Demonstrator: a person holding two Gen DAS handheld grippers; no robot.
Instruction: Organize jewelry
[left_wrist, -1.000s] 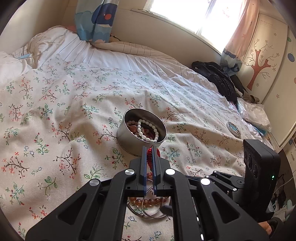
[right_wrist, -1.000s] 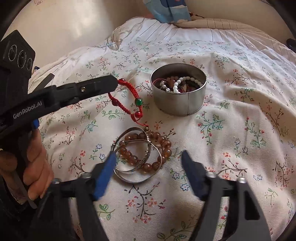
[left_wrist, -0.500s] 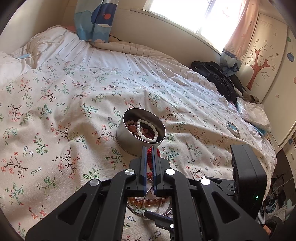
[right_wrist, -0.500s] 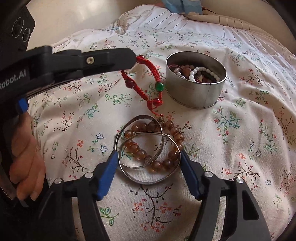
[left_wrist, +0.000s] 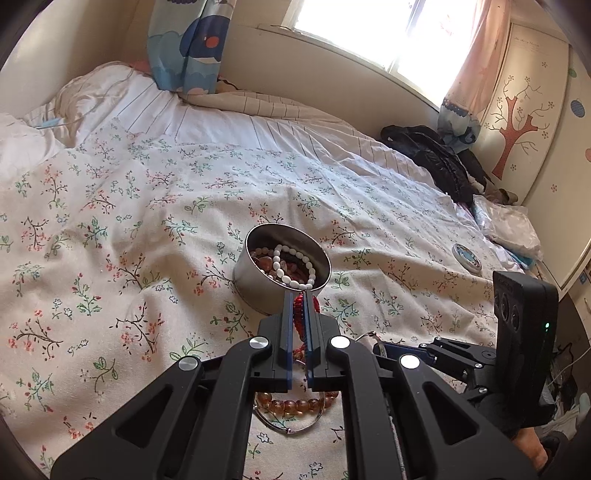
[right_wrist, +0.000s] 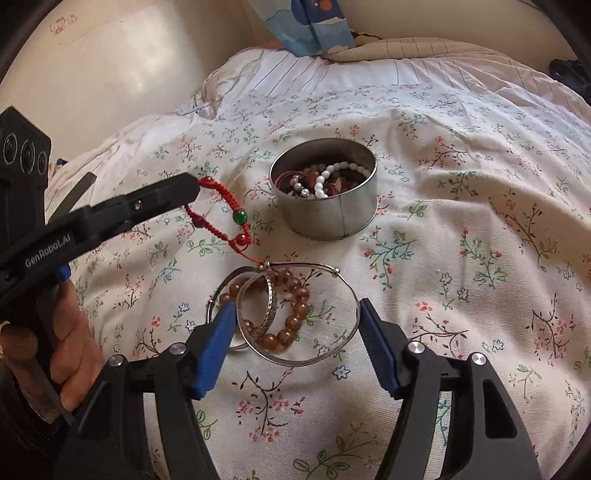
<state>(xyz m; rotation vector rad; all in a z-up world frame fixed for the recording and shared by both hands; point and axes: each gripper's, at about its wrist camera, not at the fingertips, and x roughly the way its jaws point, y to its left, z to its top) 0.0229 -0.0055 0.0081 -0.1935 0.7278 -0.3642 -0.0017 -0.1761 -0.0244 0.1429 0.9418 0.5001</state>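
My left gripper (left_wrist: 297, 295) is shut on a red cord bracelet (right_wrist: 221, 229) with green and red beads. The bracelet hangs just left of a round metal tin (right_wrist: 325, 218) that holds white and brown bead strings. The cord's tail reaches down to a pile of jewelry on the floral bedspread. My right gripper (right_wrist: 295, 310) has its blue pads against both sides of a large silver bangle (right_wrist: 334, 274), which looks tilted up off the cloth. Inside that ring lie an amber bead bracelet (right_wrist: 295, 321) and a smaller patterned silver bangle (right_wrist: 271, 310).
A person's hand (right_wrist: 70, 347) grips the left tool's handle at the lower left. On the bed's far right lie a small round lid (left_wrist: 466, 256), black clothing (left_wrist: 436, 162) and plastic bags (left_wrist: 509, 229). A pillow and a curtain are at the headboard.
My right gripper came forward over the jewelry pile and narrowed its jaws around the large silver bangle. The left gripper kept still with the red bracelet.
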